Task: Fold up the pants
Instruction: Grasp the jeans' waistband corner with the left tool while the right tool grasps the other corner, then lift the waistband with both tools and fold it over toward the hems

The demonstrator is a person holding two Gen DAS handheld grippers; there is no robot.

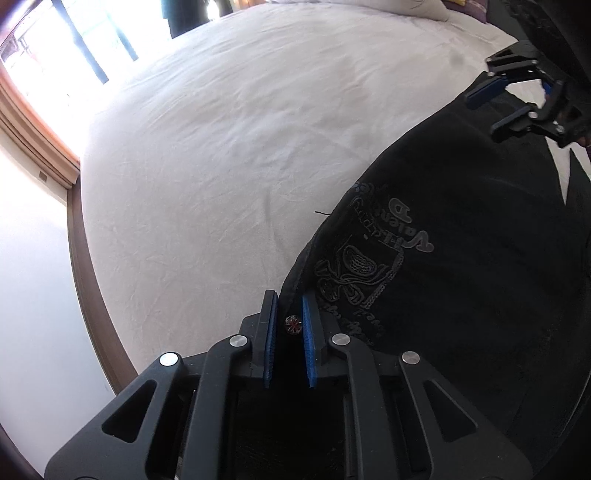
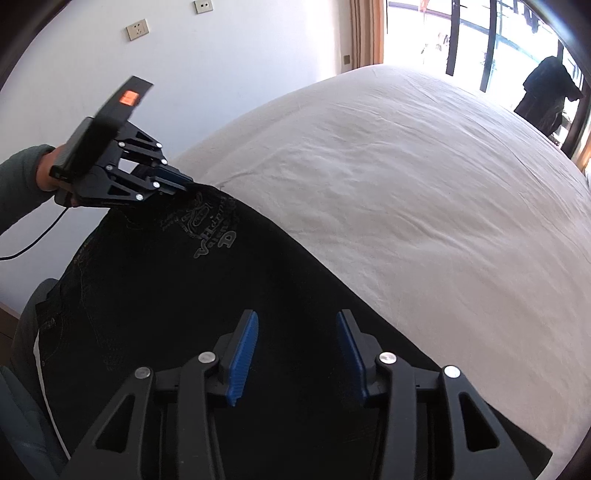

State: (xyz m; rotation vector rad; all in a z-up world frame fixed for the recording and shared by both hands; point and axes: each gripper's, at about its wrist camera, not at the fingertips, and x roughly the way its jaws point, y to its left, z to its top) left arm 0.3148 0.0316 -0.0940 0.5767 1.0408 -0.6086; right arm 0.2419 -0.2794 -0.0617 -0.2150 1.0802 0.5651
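Sunlit bedroom with a white wall (image 2: 258, 44) carrying two wall sockets (image 2: 137, 29) and a bright window (image 1: 44, 51) framed in orange-brown wood. Filling most of both views is a wide bed covered by a wrinkled off-white sheet (image 1: 229, 155), with a pillow edge (image 1: 406, 9) at its far end. Black pants (image 2: 207, 302) lie spread on the near side of the bed, one edge running diagonally across the sheet. Grey embroidered artwork (image 1: 365, 258) decorates the fabric: a crest-like emblem ringed with stitched script, of which only a large letter "D" and a word beginning "Valen" can be made out; the smaller lettering is too fine to read. A small round metal button (image 1: 293, 325) with a red star-like pattern sits at the pants' edge. The left gripper (image 1: 290, 306), black with blue ribbed pads, has its fingers drawn close together, pinching the edge of the pants beside that button; the right wrist view shows it held by a hand in a grey-green sleeve (image 2: 22, 173), a glowing orange square on its body. The right gripper (image 2: 297, 325) hovers over plain black cloth with its blue-padded fingers spread wide, gripping nothing.
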